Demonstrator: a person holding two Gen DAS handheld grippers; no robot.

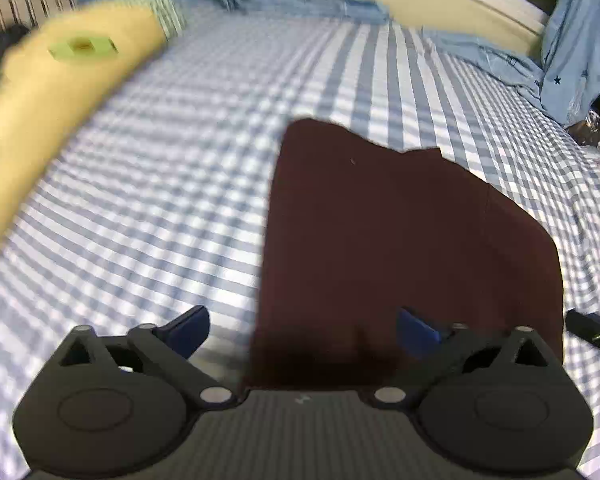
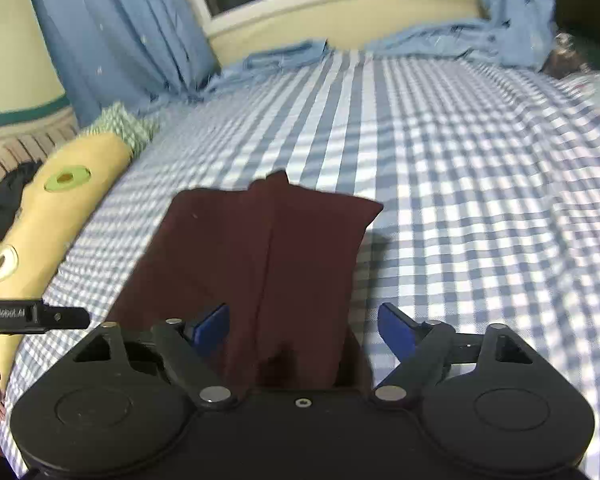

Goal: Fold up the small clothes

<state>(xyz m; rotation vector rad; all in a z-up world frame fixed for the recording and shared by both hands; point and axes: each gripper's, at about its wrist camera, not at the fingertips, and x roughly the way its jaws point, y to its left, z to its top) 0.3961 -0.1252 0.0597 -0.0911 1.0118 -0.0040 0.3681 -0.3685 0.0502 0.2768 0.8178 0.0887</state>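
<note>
A dark maroon garment (image 1: 412, 236) lies flat on the blue-and-white checked bed sheet (image 1: 160, 200), folded lengthwise with a seam down its middle (image 2: 266, 248). My left gripper (image 1: 302, 330) is open just above the garment's near left edge, its right blue pad (image 1: 416, 330) over the cloth. My right gripper (image 2: 302, 330) is open over the garment's near end, with the cloth running between the blue pads (image 2: 212, 328). Neither holds the cloth. The left gripper's tip (image 2: 36, 316) shows at the left of the right wrist view.
A long beige bolster pillow (image 2: 56, 216) with round green and white patches lies along the left side of the bed. Light blue curtains (image 2: 112, 36) hang at the far end under a window, their hems on the sheet. Dark clutter (image 1: 588, 128) sits past the right edge.
</note>
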